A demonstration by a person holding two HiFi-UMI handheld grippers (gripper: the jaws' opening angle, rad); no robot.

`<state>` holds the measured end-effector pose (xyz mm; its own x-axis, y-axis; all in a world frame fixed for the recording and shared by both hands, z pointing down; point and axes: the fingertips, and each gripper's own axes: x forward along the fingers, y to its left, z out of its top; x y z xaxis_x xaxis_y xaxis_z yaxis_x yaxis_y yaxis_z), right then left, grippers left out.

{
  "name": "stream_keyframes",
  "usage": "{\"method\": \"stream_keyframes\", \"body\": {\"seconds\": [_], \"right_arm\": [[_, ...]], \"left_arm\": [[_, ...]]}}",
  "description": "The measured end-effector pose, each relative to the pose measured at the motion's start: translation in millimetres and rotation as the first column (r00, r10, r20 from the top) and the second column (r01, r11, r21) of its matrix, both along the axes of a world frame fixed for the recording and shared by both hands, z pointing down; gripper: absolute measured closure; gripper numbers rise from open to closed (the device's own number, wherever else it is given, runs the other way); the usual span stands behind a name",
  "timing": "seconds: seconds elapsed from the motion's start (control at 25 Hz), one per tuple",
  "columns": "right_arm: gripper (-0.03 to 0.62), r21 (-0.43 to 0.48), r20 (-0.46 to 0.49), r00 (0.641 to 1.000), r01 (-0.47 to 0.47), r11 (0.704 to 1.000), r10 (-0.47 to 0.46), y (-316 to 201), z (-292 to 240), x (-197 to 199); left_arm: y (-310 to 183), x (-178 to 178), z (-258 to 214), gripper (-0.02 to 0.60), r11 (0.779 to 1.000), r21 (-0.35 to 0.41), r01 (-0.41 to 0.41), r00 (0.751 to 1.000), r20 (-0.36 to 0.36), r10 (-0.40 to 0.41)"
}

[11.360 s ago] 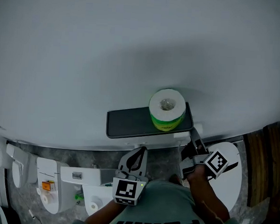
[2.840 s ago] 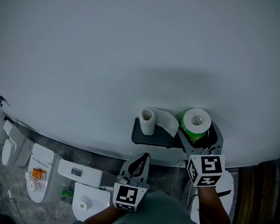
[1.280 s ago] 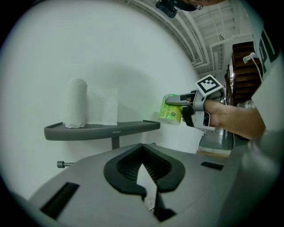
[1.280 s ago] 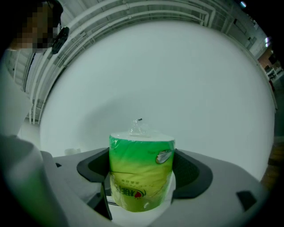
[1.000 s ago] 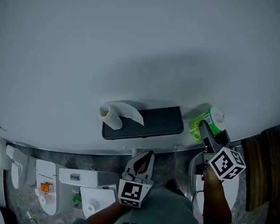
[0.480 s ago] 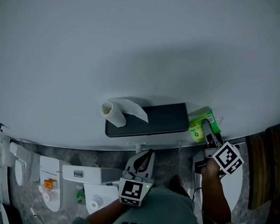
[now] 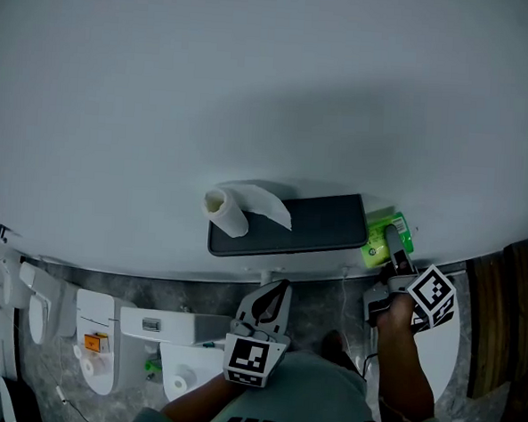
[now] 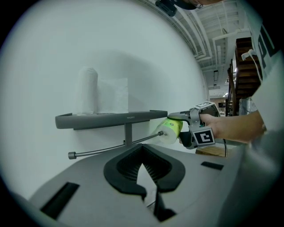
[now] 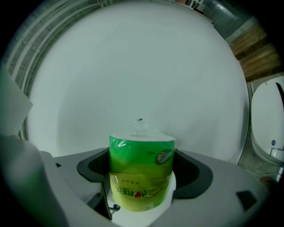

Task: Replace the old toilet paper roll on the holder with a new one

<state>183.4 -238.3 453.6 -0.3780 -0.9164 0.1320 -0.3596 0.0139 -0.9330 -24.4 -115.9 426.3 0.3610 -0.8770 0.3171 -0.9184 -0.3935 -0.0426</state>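
The right tool [image 7: 392, 244] is grasping the green-wrapped new toilet paper roll [image 7: 374, 248] on its side at the free end of the holder bar [image 8: 111, 148], which is running off to that tool's left along the roll's long axis, while the left tool [image 7: 262, 311] is hanging clenched and empty, farther off.

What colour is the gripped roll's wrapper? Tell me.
The roll's wrapper is green; right gripper view shows it best.

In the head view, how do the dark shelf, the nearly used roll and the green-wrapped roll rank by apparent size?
1. dark shelf, clearly largest.
2. nearly used roll, counting its loose sheet.
3. green-wrapped roll, only partly visible, so second and third places are unsure.
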Motion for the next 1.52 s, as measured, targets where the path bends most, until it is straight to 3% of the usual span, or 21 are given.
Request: {"method": "stream_keyframes", "body": {"seconds": [0.44, 1.24, 1.44, 1.52], "right_arm": [[0.164, -0.076, 0.208, 0.976, -0.043, 0.996, 0.058, 2.6, 14.9, -6.1], [0.164, -0.067, 0.307, 0.951, -0.008, 0.998, 0.028, 12.1, 16.0, -67.2], [0.164, -0.068, 0.318, 0.947, -0.027, 0.997, 0.047, 17.9, 20.6, -105.4], [0.164, -0.068, 0.325, 0.944, -0.037, 0.997, 0.057, 17.8, 18.9, -105.3]], "left_arm": [[6.4, -12.6, -1.3, 0.577, 1.000, 0.007, 0.016, 1.000, -0.003, -0.016], [20.9, -43.3, -1.4, 0.577, 0.997, 0.019, 0.071, 0.997, -0.025, -0.071], [28.9, -81.1, 1.1, 0.577, 0.996, 0.019, 0.086, 0.996, -0.030, -0.085], [29.4, -80.5, 0.0, 0.577, 0.996, 0.022, 0.090, 0.996, -0.030, -0.090]]}}
